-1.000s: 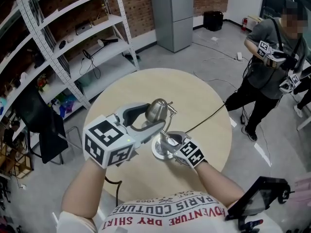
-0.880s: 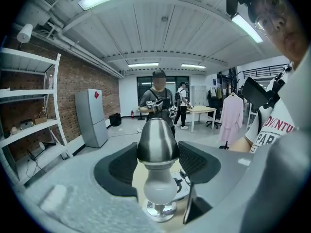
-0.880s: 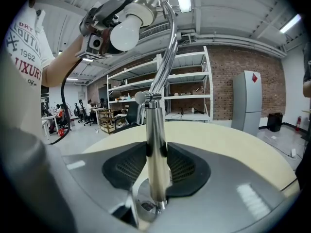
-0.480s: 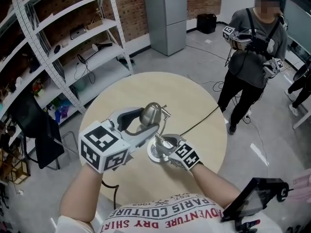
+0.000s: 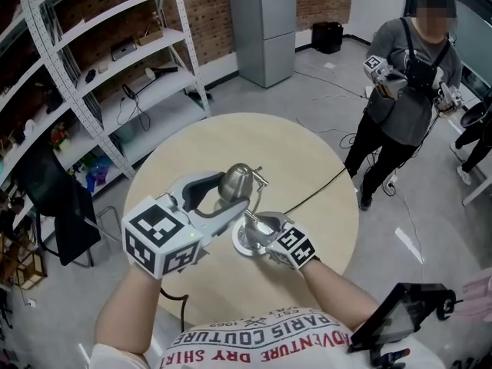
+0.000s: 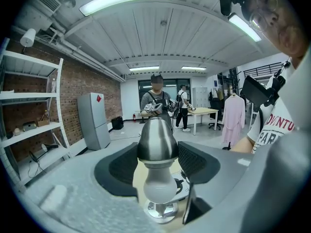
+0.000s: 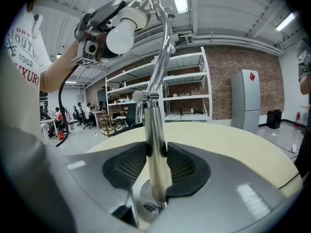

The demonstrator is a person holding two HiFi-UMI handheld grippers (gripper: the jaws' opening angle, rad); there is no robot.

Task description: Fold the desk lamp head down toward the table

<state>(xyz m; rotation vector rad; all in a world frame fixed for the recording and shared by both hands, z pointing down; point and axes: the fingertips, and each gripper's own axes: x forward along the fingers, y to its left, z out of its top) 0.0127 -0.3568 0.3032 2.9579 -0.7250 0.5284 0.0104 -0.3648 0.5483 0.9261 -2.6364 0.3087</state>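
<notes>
Now gripping the lamp head (image 6: 156, 137) with the left claw (image 5: 235, 192), narrowed to the head's own width and pressing on both its flanks. Pinning the upright stem (image 7: 154, 154) with the right claw (image 5: 260, 226), closed tight just above the round base (image 5: 247, 244) on the tabletop (image 5: 315, 152).

Seen from the right gripper view: lamp head high above the elbow joint (image 7: 141, 97), at the end of the curved upper arm, bulb (image 7: 120, 32) aimed down and outward. Judging by that, long axis of the stem vertical, with the head above the base and off to the left. So only the left claw placed to swing it down, the right merely to brace. Probably calls for a downward arc about the elbow joint.

Against a second ago, shows the head a touch lower and further left over the base; against half a second ago, hardly any shift. Fold barely begun, by the look of it.
</notes>
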